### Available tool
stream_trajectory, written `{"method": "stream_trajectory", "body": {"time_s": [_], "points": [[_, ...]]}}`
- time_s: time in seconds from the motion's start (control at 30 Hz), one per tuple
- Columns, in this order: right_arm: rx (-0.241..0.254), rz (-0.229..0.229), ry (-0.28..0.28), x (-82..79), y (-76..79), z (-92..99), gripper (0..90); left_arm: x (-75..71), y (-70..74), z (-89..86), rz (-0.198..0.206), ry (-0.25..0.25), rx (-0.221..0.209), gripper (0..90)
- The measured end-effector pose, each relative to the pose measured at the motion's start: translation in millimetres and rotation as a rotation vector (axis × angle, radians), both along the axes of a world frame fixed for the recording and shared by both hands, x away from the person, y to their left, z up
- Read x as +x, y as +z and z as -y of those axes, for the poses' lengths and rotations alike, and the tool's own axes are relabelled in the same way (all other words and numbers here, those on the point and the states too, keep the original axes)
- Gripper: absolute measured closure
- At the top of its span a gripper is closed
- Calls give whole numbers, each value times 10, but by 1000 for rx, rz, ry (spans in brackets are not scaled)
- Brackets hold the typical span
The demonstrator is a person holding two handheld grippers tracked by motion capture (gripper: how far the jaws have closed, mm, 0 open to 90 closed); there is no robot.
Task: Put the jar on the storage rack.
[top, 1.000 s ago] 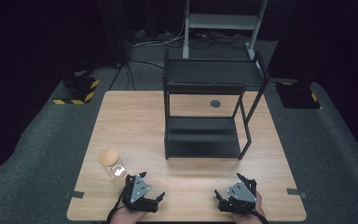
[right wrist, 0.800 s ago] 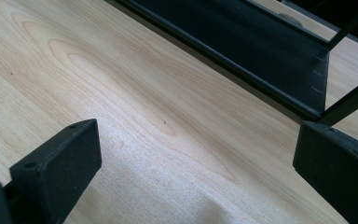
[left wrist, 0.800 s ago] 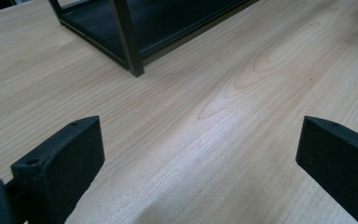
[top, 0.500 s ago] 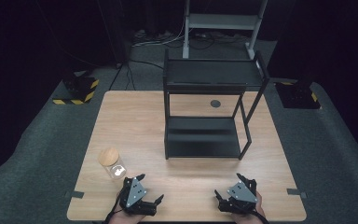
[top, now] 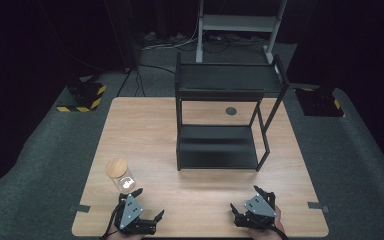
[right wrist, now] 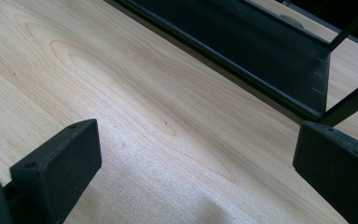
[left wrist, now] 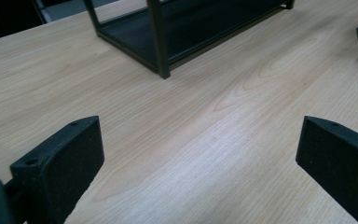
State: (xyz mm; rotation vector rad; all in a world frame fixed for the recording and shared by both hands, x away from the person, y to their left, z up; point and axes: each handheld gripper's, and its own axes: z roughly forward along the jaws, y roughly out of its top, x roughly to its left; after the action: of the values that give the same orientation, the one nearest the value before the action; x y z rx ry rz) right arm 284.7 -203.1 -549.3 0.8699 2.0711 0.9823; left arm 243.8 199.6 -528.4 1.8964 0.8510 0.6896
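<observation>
A light wooden table point(top: 150, 135) with a pale grain is seen from above, standing on grey carpet in a dark room. At its near edge a person holds two black two-jaw grippers, each topped by a grey three-cornered plate. The left gripper point(top: 149, 204) rests low over the near left part of the table, its jaws spread wide apart with nothing between them; in the left gripper view point(left wrist: 200, 154) the two black jaws stand far apart at the bottom corners with bare wood between. The right gripper point(top: 249, 199) sits over the near right part, well apart from the left one, and its jaws are also spread wide with nothing held; in the right gripper view point(right wrist: 196, 154) bare wood lies between them. A small clear glass jar with a round light wooden lid point(top: 118, 173) stands upright on the table just beyond and slightly left of the left gripper, near it but not touching. Something white shows inside the jar, too small to make out. A black metal two-tier shelf rack point(top: 220, 115) stands upright at the middle of the table, farther from the person, well apart from both grippers and the jar. A corner of its lower tray shows in the left gripper view point(left wrist: 177, 32) and in the right gripper view point(right wrist: 261, 51).
</observation>
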Motion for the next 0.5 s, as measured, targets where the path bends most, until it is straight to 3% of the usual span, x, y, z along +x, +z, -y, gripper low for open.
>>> {"method": "stream_trajectory", "body": {"time_s": [0.5], "points": [[6,-2,-3,4,3,8,5,-79,103,-437,26,107,-23,12]]}}
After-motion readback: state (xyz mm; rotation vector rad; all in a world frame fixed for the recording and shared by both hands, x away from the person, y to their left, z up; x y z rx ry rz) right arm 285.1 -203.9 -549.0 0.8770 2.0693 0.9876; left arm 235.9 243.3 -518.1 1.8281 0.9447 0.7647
